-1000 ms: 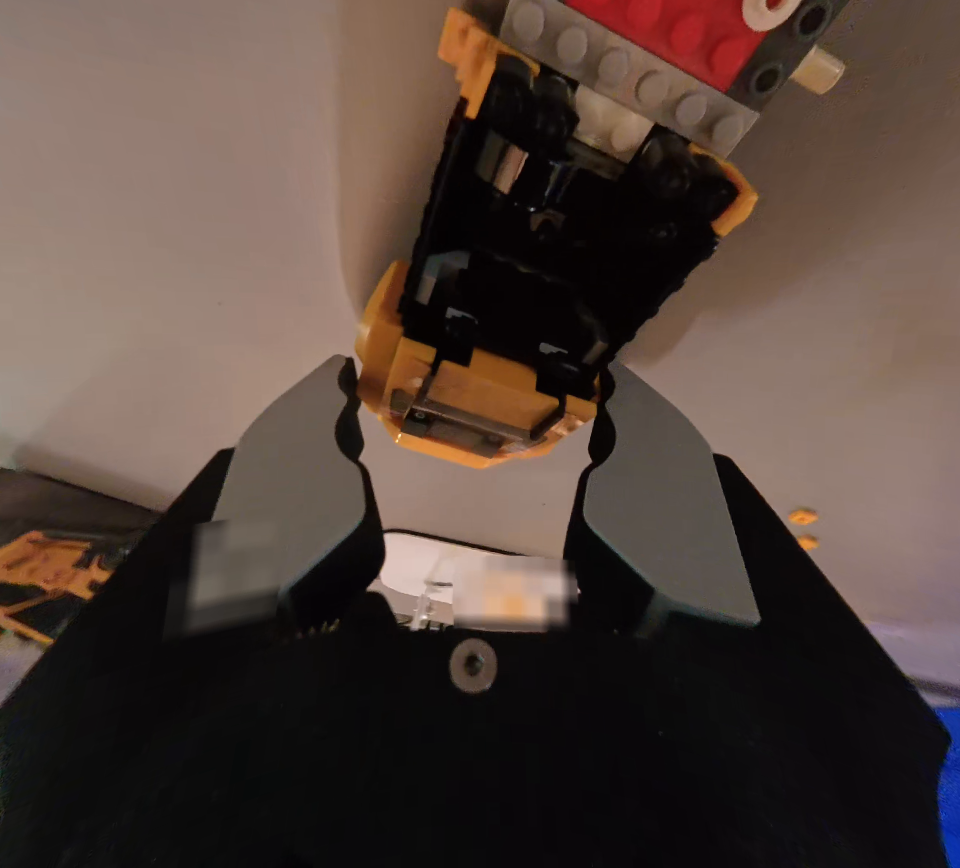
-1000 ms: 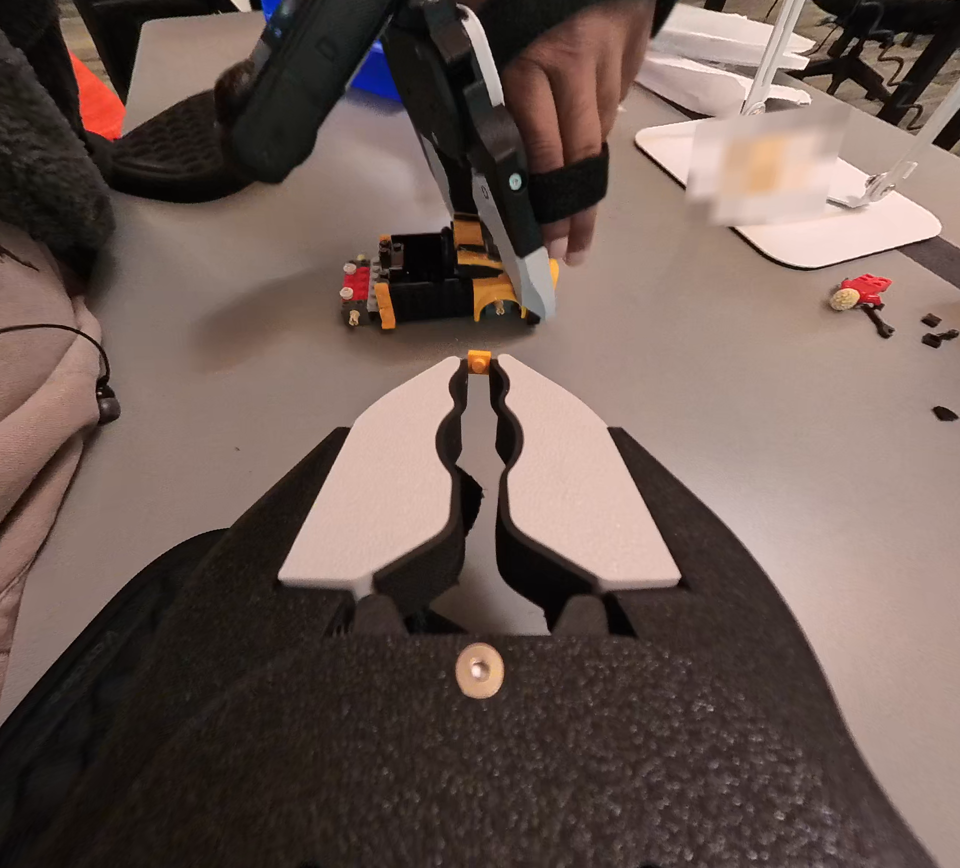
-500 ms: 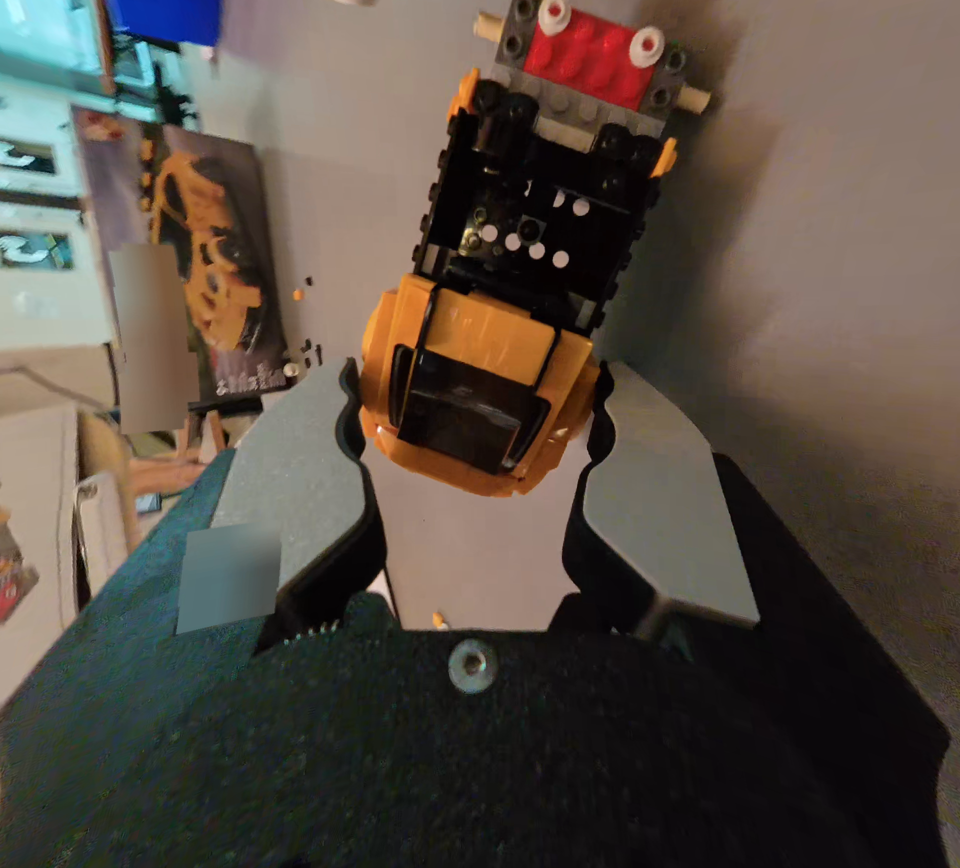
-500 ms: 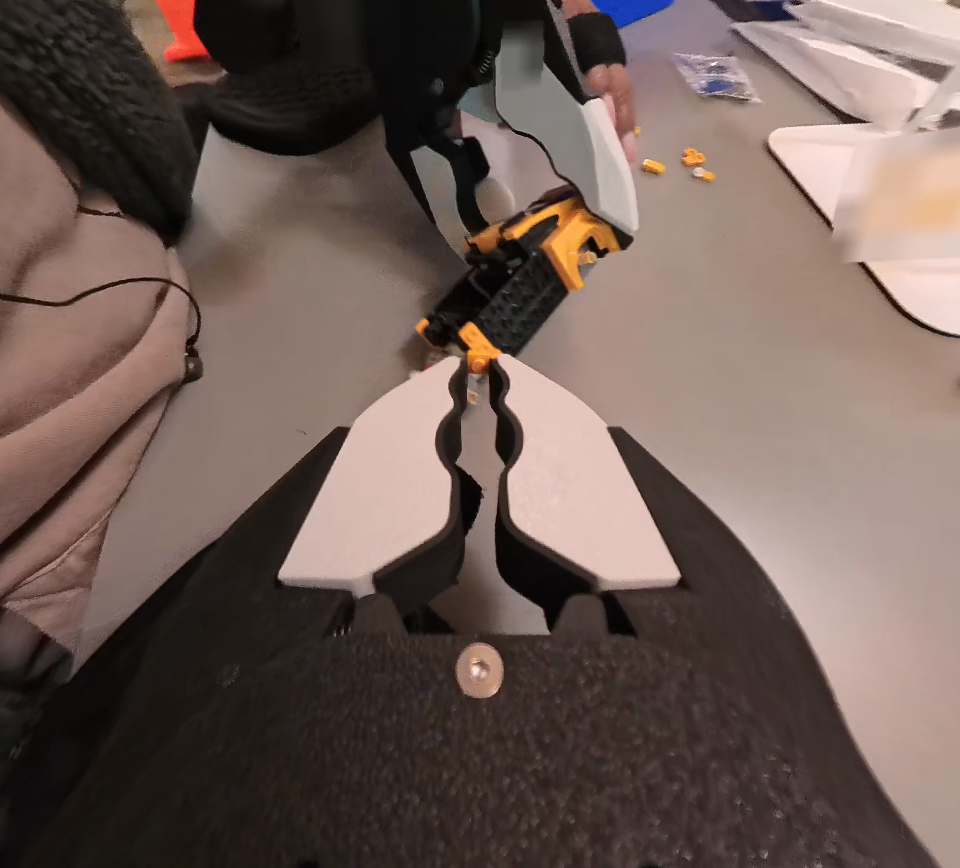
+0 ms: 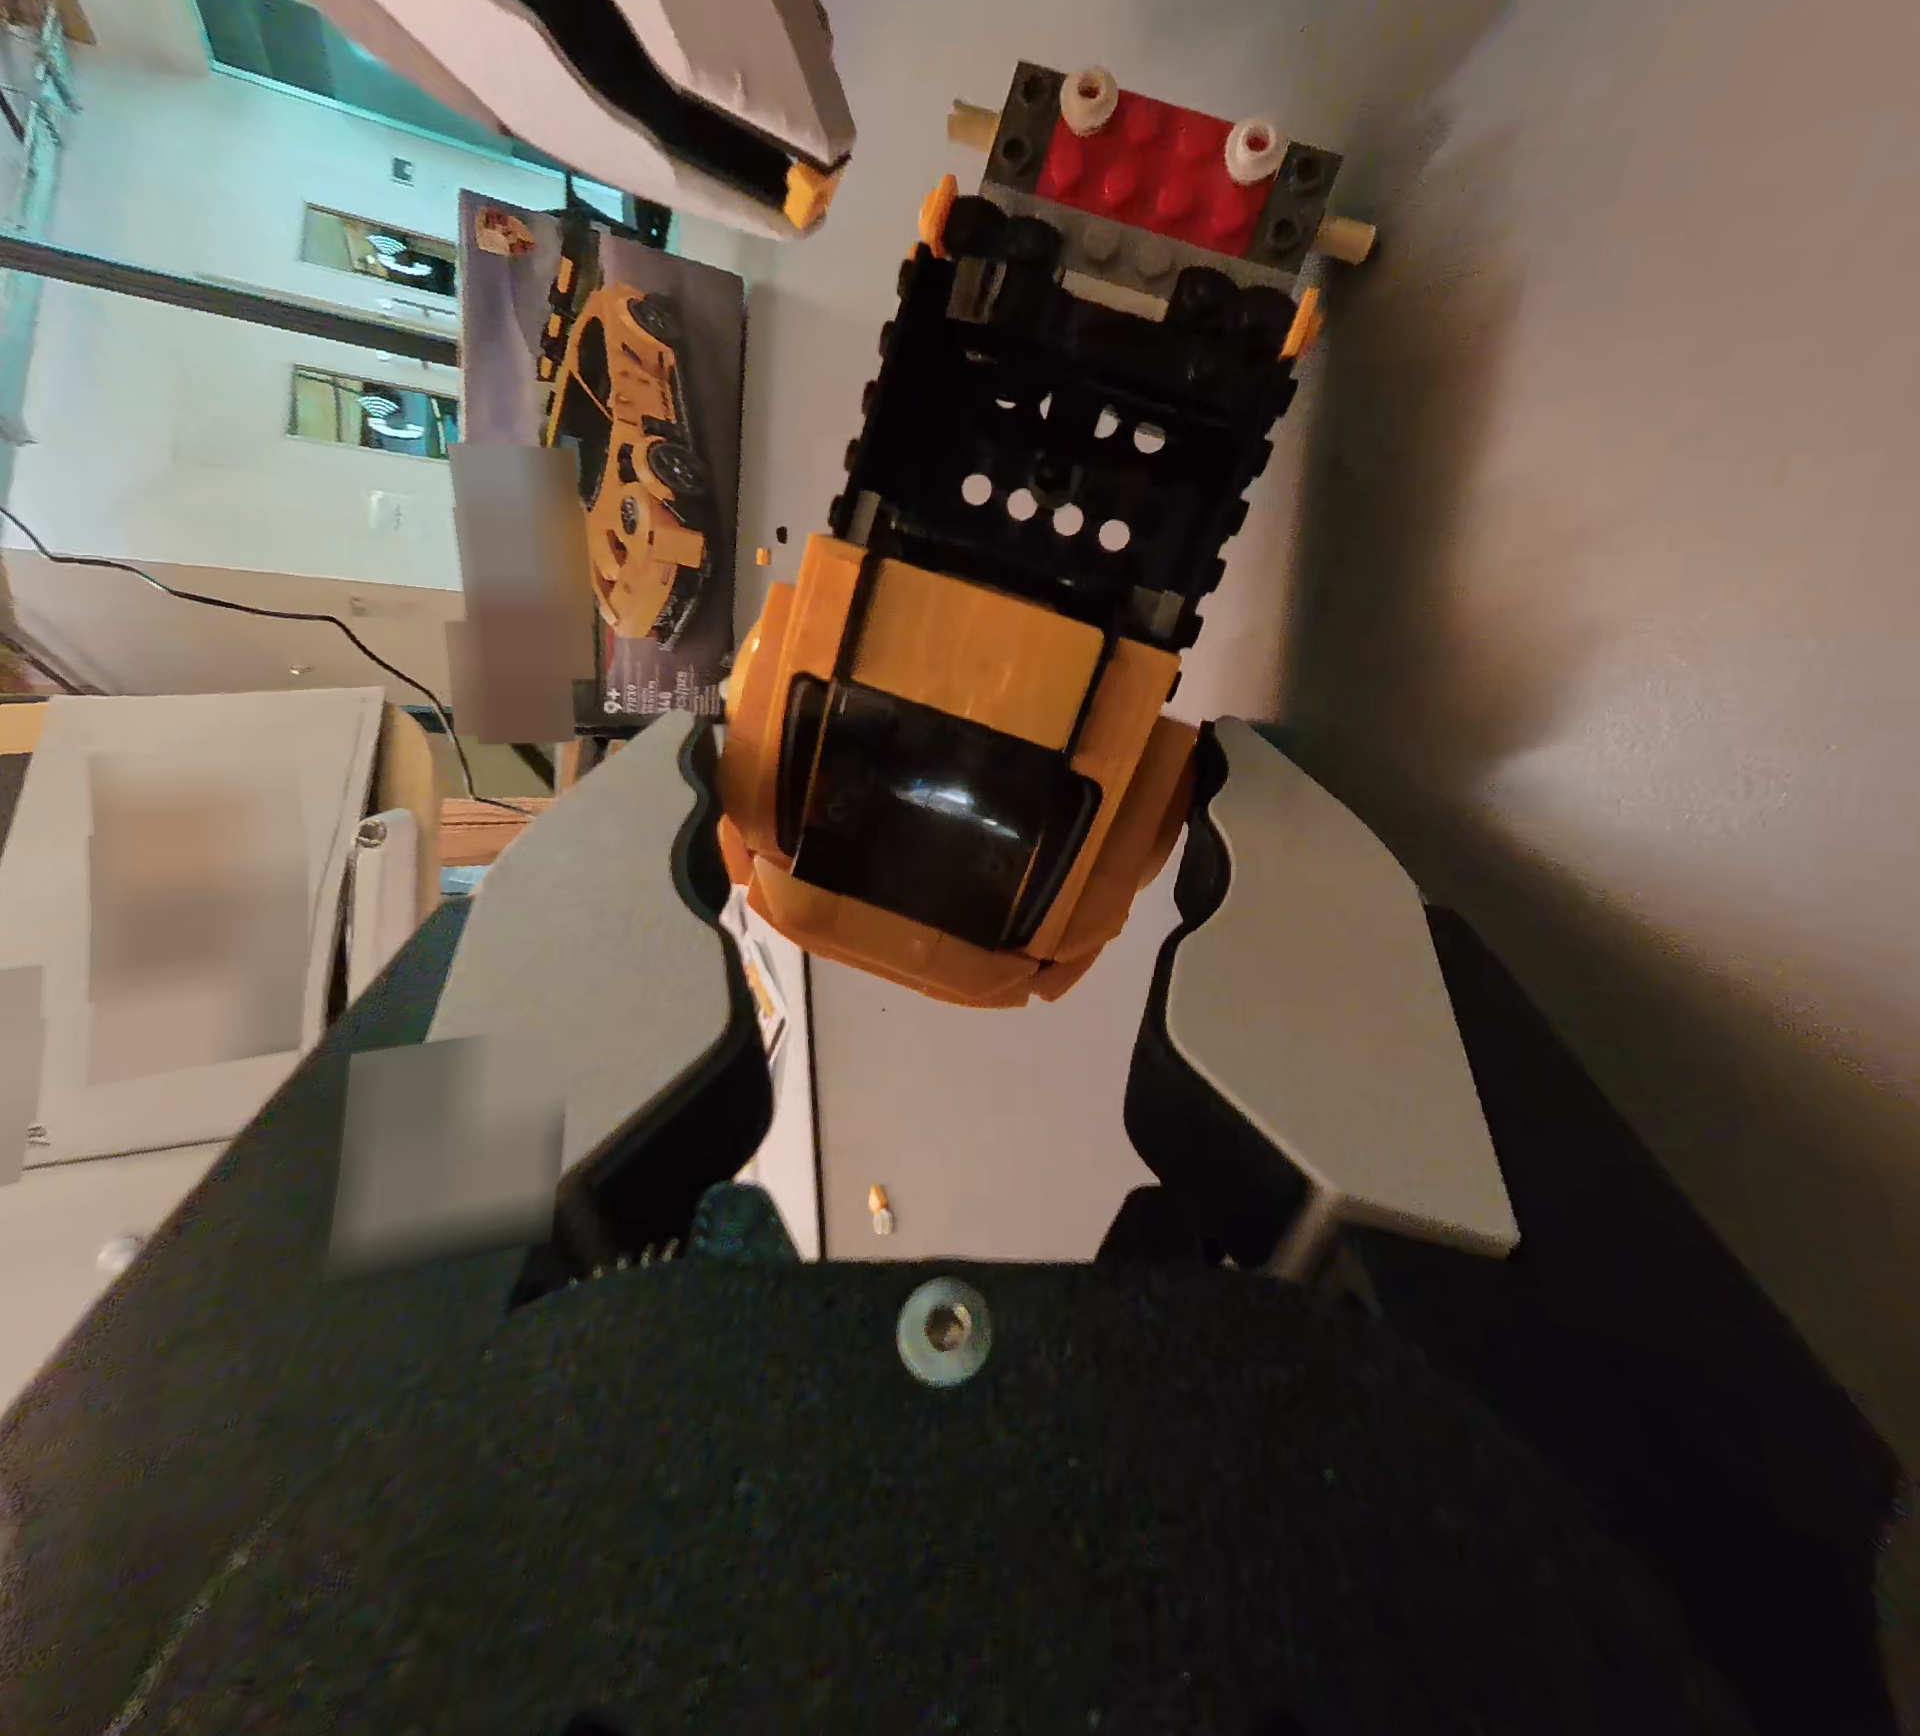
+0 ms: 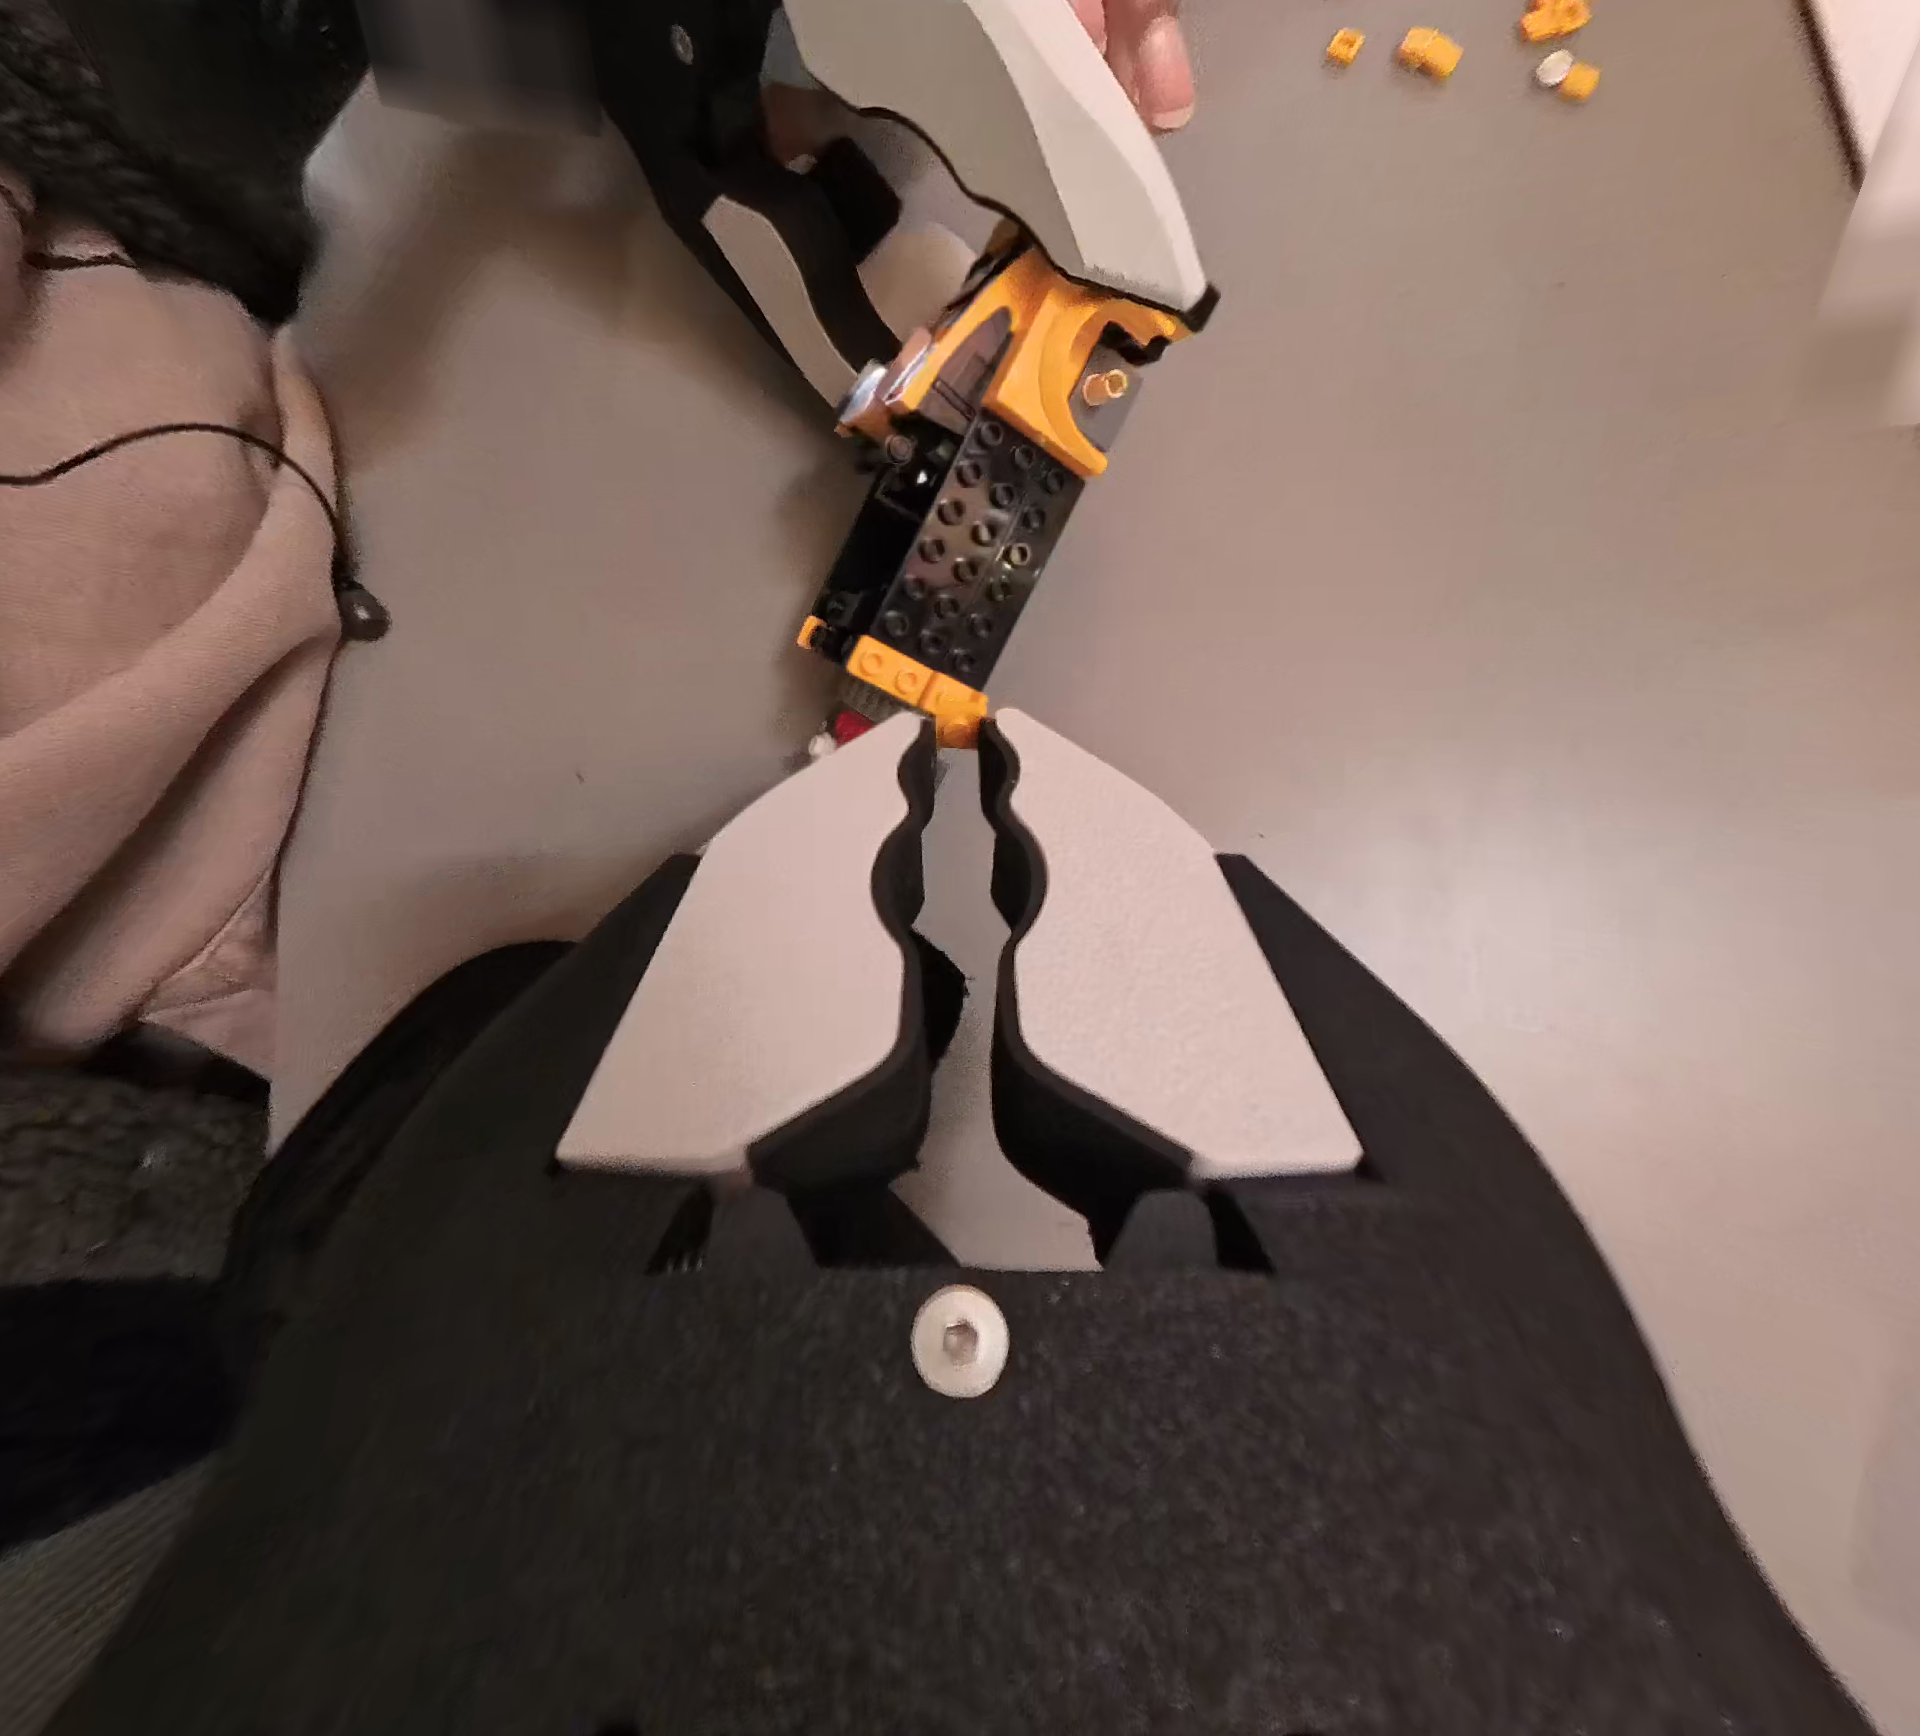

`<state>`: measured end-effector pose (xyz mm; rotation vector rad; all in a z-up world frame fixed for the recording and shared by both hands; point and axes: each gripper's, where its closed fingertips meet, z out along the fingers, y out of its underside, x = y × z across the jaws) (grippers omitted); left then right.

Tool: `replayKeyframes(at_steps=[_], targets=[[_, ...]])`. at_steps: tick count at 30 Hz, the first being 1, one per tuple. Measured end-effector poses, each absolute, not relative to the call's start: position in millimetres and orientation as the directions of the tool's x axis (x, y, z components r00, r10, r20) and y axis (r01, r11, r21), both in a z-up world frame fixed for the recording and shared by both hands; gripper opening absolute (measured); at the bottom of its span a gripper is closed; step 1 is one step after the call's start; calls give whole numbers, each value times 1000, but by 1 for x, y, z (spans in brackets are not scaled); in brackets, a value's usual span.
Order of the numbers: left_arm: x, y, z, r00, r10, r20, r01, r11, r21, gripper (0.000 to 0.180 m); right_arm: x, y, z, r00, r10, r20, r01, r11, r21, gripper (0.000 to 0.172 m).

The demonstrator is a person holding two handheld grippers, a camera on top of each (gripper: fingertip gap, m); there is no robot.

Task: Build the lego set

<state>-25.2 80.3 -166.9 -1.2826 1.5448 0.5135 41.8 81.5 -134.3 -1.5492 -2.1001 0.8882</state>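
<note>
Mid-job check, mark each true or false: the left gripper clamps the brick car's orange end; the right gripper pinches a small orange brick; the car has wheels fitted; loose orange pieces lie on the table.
1. Left gripper clamps the orange-and-black toy brick car at its orange end: true.
2. Right gripper pinches a small orange brick: true.
3. Car has wheels fitted: false, bare axle pegs.
4. Loose orange pieces lie on the grey table: true.
5. Small brick is red: false, orange.

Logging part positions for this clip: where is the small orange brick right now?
The orange brick is pinched at the right gripper tips, against the rear corner of the toy car, which the left gripper grips.
</note>
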Motion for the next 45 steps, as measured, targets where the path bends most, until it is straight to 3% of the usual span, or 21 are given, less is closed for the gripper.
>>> replayKeyframes(at_steps=[5,19,45], targets=[[-25,79,-165,85,-418,-905,-904,349,-246,85,38,70,-138,-354,925,-140,742,187,-644,8],[-23,79,-160,85,-355,-931,-863,441,-247,85,35,57,-139,-653,750,108,606,602,-521,8],[-24,84,-157,65,-350,-934,-836,492,-243,85,37,54,-145,-829,529,183,421,805,-418,10]])
